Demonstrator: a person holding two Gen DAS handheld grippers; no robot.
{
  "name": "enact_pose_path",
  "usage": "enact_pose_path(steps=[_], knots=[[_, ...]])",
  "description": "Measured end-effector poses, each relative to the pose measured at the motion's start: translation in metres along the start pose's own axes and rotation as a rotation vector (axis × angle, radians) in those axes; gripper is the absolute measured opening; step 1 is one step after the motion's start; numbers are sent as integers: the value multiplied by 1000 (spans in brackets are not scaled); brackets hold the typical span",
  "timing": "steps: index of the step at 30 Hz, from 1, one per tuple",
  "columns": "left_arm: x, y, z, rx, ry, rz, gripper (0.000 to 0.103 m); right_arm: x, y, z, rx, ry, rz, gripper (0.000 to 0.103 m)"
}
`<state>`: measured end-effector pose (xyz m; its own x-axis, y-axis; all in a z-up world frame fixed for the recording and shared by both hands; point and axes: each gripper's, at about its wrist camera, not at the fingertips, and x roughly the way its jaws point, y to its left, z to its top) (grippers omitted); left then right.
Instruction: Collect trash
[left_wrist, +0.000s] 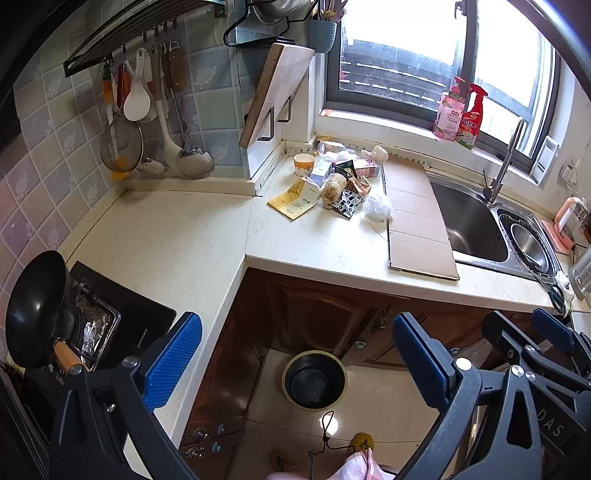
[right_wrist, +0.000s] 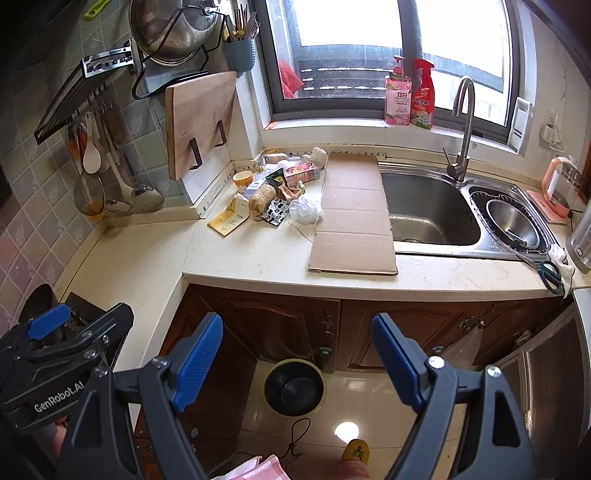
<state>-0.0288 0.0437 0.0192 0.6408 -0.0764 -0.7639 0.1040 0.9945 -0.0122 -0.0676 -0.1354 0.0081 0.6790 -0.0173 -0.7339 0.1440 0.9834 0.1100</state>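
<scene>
Both claws hang wide apart with nothing in them: the left gripper and the right gripper, over a black bin on the floor. A trash pile sits far off on the counter, beside flat cardboard. One white lump may be crumpled plastic.

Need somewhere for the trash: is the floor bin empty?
It looks empty: the bin is open-topped and only its dark bare bottom shows in both views.

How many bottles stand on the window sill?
2: a pink pump bottle and a red spray bottle to its right, side by side on the sill behind the sink. None looks hidden.
</scene>
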Motion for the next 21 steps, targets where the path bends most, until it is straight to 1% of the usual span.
enact_pose_path(steps=[6, 10, 14, 17, 21], knots=[[3, 17, 7, 27, -7, -24, 102, -1, 14, -5, 29, -14, -17, 84], [8, 28, 12, 27, -18, -26, 102, -1, 21, -8, 49, -22, -40, 84], [19, 40, 20, -2, -4, -38, 102, 1, 19, -7, 54, -26, -71, 84], [29, 46, 28, -34, 12, -38, 102, 8, 12, 0, 55, -16, -86, 84], [44, 53, 41, -75, 17, -7, 102, 27, 1, 20, 44, -5, -89, 84]])
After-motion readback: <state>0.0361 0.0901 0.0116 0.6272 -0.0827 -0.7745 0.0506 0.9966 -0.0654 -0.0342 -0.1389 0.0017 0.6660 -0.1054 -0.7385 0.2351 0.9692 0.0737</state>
